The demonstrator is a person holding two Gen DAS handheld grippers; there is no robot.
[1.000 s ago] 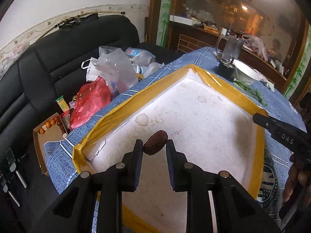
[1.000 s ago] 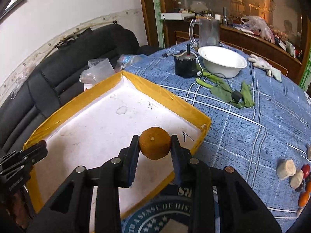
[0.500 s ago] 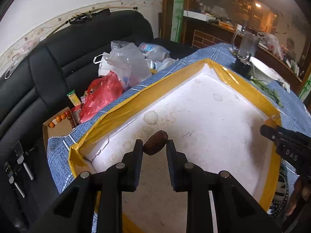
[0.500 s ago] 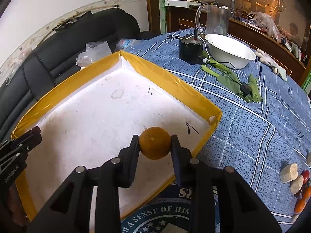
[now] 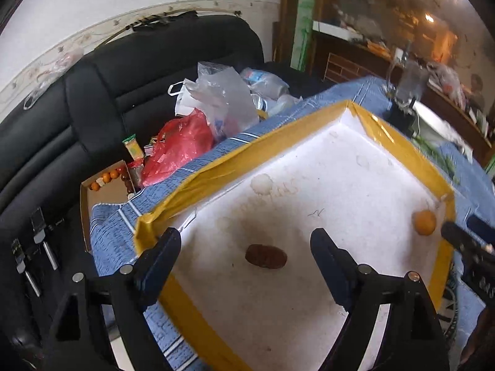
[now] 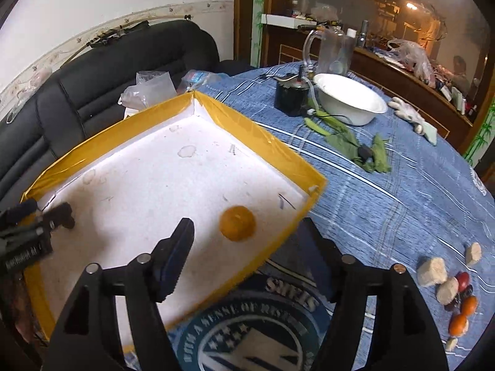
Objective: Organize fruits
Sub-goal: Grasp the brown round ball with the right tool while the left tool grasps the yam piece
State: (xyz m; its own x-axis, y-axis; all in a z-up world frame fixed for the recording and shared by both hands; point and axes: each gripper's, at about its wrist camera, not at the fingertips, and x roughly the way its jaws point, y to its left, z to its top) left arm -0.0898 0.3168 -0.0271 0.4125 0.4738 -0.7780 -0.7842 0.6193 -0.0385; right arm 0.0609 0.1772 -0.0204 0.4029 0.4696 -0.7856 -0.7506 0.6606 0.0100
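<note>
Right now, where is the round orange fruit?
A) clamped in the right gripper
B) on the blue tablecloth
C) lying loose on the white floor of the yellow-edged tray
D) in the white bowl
C: the orange fruit lies on the tray floor, and the right gripper stands wide open around it, touching nothing.

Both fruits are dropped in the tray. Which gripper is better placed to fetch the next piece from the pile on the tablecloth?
Right. The right gripper hangs open over the tray edge nearest the fruit pile; the left gripper sits across the tray.
</note>
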